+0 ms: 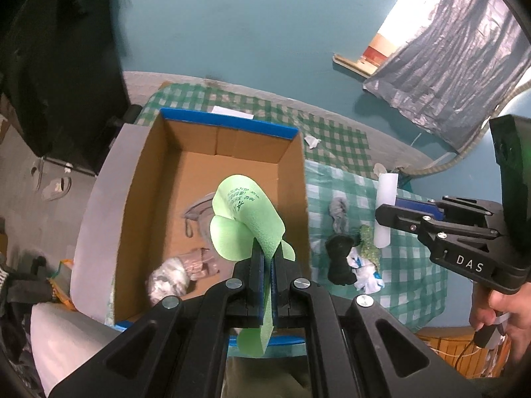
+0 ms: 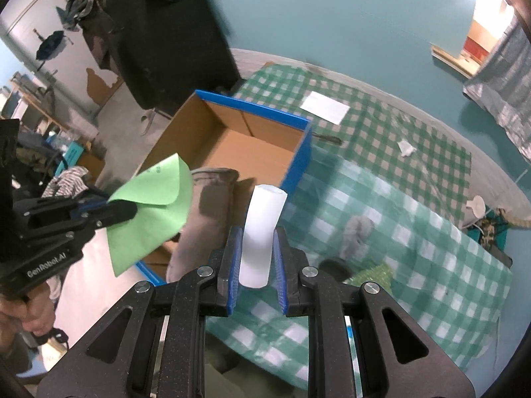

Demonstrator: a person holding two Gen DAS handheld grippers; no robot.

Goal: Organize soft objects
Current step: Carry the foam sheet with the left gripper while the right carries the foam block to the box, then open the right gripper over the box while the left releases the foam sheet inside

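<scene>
Left gripper (image 1: 268, 258): clenched on the green foam sheet (image 1: 247, 219), above the cardboard box (image 1: 212, 162).
Right gripper (image 2: 255, 252): grasping the white foam roll (image 2: 262, 229), over the checked cloth (image 2: 415, 232) beside the box's right wall.

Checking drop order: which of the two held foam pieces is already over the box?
The green foam sheet in the left gripper, hanging over the cardboard box; the white foam roll in the right gripper is beside it.

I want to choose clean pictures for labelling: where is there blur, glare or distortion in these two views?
Left wrist view: mostly sharp; green foam sheet and cardboard box crisp; fisheye bends the edges, corners dark. Right wrist view: motion blur smears the box, checked cloth and green sheet; the white foam roll stays fairly clear; bright glare at top right.
</scene>
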